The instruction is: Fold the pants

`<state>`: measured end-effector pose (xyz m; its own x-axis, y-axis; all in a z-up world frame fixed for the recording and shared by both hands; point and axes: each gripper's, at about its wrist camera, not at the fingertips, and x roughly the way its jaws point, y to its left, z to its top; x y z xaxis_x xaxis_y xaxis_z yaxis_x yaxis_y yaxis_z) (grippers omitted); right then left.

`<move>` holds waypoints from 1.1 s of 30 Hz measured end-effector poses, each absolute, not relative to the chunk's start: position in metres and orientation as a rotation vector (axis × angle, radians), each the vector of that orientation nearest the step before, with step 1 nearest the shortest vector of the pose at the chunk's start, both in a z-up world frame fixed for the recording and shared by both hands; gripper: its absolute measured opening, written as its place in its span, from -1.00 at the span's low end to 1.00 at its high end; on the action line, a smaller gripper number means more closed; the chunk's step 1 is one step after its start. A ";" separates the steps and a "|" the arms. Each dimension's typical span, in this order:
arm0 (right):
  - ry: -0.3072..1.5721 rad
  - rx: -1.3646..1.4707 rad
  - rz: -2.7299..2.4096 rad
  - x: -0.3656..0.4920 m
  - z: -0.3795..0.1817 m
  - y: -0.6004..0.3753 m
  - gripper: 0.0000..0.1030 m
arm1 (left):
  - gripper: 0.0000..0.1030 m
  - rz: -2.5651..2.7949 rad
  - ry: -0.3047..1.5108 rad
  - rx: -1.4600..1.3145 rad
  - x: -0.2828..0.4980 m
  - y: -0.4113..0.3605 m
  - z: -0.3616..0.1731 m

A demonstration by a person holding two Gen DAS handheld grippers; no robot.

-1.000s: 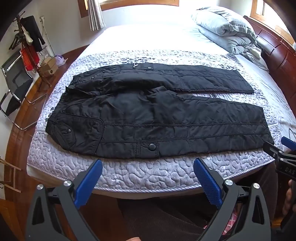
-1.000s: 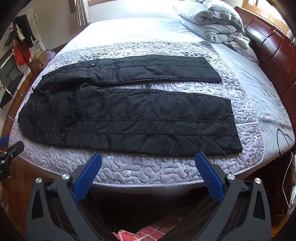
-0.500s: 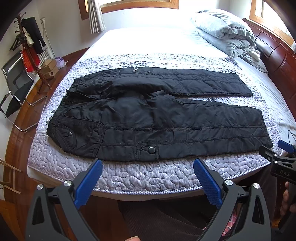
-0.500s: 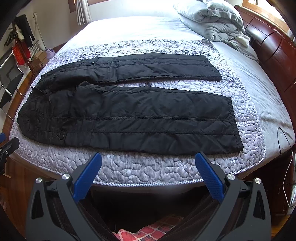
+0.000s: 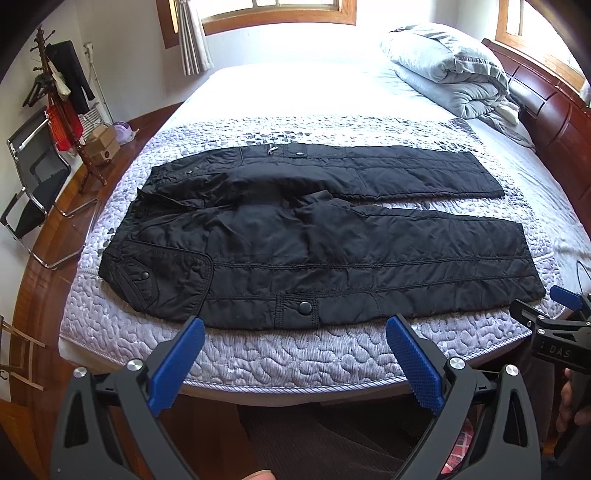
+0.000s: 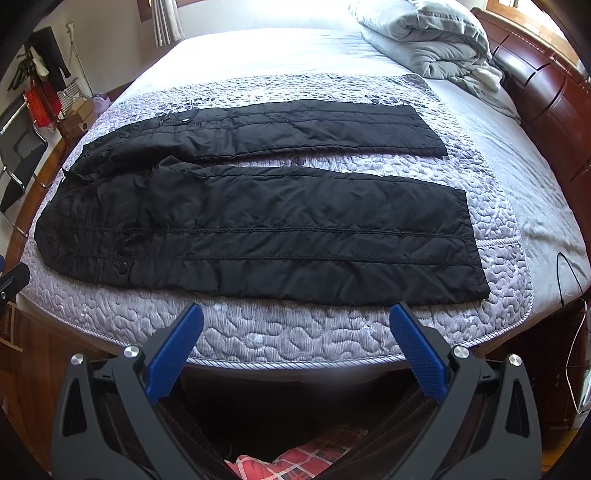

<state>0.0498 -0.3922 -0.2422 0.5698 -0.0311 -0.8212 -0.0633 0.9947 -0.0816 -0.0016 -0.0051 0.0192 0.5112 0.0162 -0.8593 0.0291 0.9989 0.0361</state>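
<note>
- The left wrist view shows a wooden window frame (image 5: 279, 14) at 12 o'clock, a coat stand (image 5: 61, 107) and a folding chair (image 5: 35, 195) at 9 to 10 o'clock; in the right wrist view the window is cut off and these things sit small at the left edge.
- The left wrist view also catches the right gripper (image 5: 554, 314) at 3 o'clock, just beside the near hem of the trousers; I cannot tell from here how wide it stands.
- The right wrist view shows a dark wooden headboard (image 6: 550, 99) at 2 o'clock and a red checked cloth (image 6: 295, 461) at 6 o'clock, low between the arms.
- The black quilted pants (image 5: 314, 254) lie flat on the quilted bedspread (image 5: 295, 354), legs apart, waist at 9 o'clock, hems at 3 o'clock.
- The left gripper (image 5: 295, 332) is spread wide and holds nothing; the near trouser edge lies just above its tips, at 12 o'clock.
- In its own view the right gripper (image 6: 295, 317) is also spread wide and empty; the near leg (image 6: 295, 240) lies at 12 o'clock, near but apart.
- A folded grey duvet (image 6: 424, 40) rests at 1 o'clock, well apart from the pants.
</note>
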 end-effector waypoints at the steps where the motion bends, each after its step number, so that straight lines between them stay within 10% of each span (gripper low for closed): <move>1: 0.966 -0.106 0.018 0.050 -0.243 -0.392 0.95 | 0.93 -0.009 1.033 0.048 -0.002 -0.005 0.019; 33: 0.964 -0.112 0.015 0.050 -0.240 -0.392 0.95 | 0.93 0.002 1.035 0.055 0.000 -0.003 0.017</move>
<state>0.0504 -0.3917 -0.2403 0.5702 -0.0376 -0.8206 -0.0627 0.9941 -0.0891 0.0003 -0.0026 0.0173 0.5105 0.0277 -0.8594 0.0241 0.9986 0.0465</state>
